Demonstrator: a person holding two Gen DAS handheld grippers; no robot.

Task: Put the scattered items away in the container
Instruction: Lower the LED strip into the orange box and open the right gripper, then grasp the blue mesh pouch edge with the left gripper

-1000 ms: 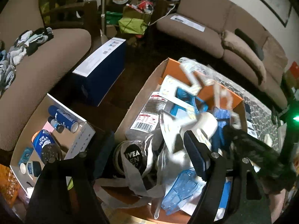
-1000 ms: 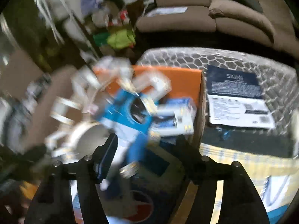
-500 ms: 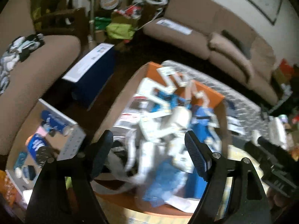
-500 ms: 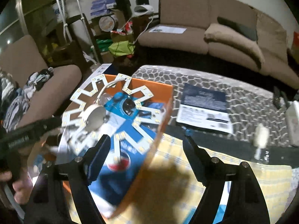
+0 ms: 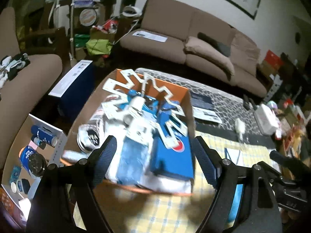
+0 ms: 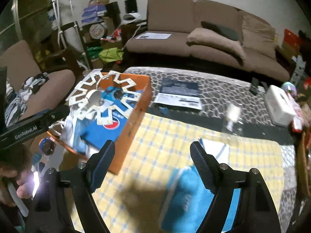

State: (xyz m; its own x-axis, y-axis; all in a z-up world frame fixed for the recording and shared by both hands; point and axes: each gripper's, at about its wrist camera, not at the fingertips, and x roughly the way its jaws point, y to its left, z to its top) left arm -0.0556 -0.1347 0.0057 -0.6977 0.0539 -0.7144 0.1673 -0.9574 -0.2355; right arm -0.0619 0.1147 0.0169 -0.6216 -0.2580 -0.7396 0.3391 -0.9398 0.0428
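Your left tongs [image 5: 154,161] stand wide open with nothing between the pads, and directly ahead of their tips sits the orange cardboard box [image 5: 167,86]. It is heaped full: a white star-shaped LED panel [image 5: 136,104] lies on top, over a blue Pepsi pack [image 5: 173,155]. Your right tongs [image 6: 152,164] have just been opening and grip nothing; they are spread above the yellow checked cloth [image 6: 175,136]. The box lies ahead and to the left of their left finger. A blue packet [image 6: 184,194] rests on the cloth just under and beside their right finger, still outside the box.
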